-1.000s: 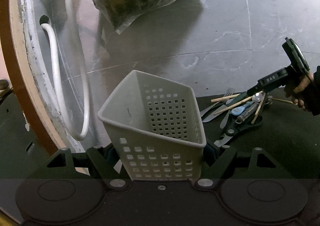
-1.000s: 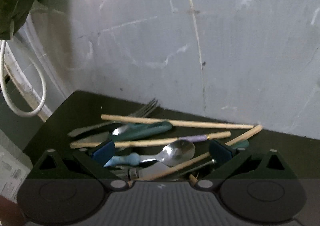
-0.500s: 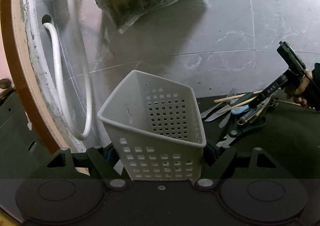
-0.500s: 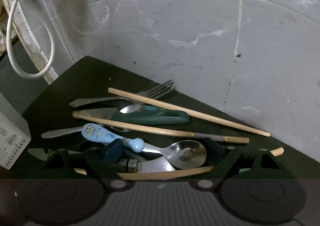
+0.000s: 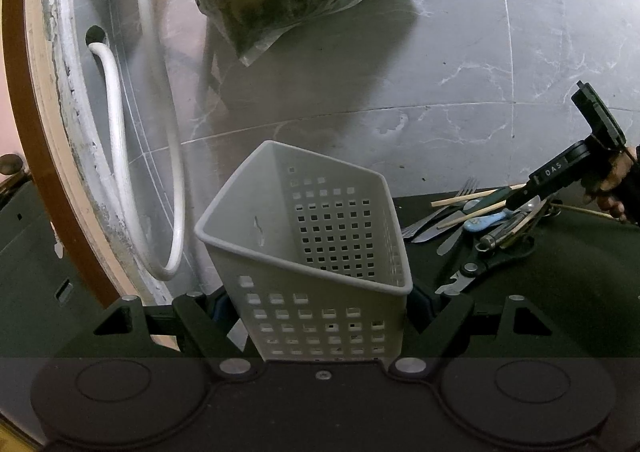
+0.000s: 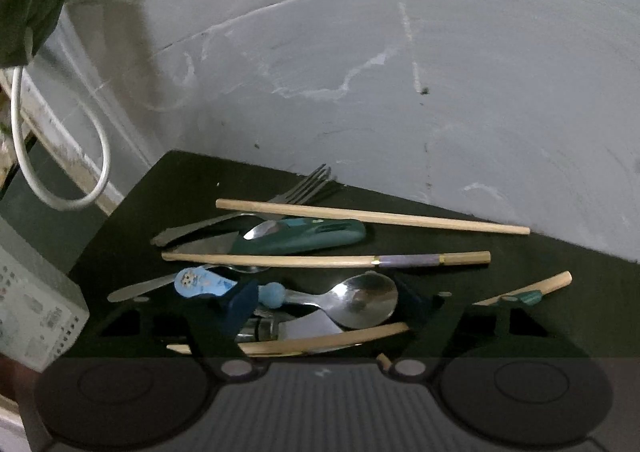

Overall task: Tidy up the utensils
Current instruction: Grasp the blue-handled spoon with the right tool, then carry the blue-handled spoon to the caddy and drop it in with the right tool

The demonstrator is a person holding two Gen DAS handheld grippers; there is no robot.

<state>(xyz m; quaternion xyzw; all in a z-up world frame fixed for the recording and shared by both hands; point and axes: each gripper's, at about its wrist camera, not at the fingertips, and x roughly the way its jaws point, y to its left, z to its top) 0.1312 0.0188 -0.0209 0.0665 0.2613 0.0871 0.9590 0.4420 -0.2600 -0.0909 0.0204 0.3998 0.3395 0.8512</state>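
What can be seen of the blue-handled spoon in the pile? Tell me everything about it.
The blue-handled spoon has a shiny metal bowl facing up and a light blue plastic handle printed with a cartoon figure, ending in a round blue knob at the neck. It lies flat, crosswise in the right wrist view, in the utensil pile on the dark mat. A wooden chopstick lies just in front of it. It sits between the jaws of the right gripper, which are closing; no pad presses on it yet.

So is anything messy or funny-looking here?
Yes. The utensils lie in a jumbled, crisscrossed heap on the dark mat, wooden chopsticks over spoons and a fork. The white perforated plastic basket in the left gripper is tilted and empty.
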